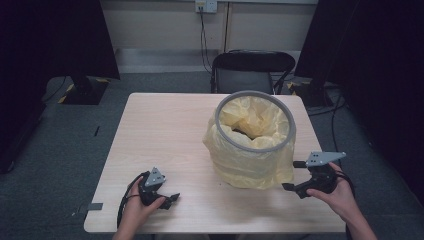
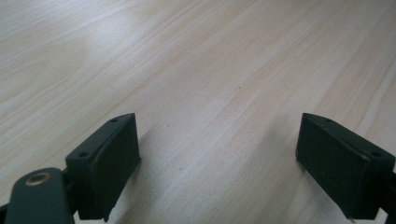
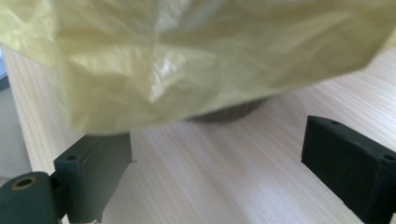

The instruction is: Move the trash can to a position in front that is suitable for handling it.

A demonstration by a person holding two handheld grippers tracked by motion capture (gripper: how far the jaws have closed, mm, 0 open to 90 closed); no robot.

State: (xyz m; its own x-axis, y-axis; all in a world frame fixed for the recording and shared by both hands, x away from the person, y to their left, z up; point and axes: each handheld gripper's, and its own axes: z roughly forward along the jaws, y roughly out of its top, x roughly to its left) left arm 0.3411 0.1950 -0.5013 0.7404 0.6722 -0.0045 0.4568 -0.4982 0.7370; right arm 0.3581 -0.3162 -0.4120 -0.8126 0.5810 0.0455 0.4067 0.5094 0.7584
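Note:
A round grey bin (image 1: 255, 131) lined with a yellow plastic bag (image 1: 250, 160) stands upright on the right half of the light wooden table (image 1: 165, 130). The bag hangs down over the bin's outside. My right gripper (image 1: 295, 176) is held just right of the bin near the front edge, open, with nothing between its jaws. In the right gripper view the yellow bag (image 3: 196, 56) hangs close ahead, with the bin's dark base (image 3: 229, 112) under it. My left gripper (image 1: 172, 199) rests low at the front left of the table, open over bare wood (image 2: 210, 84).
A black chair (image 1: 250, 70) stands behind the table's far edge. Dark curtains and a stand base (image 1: 82, 90) flank the grey floor at the left. Cables run along the floor at the right.

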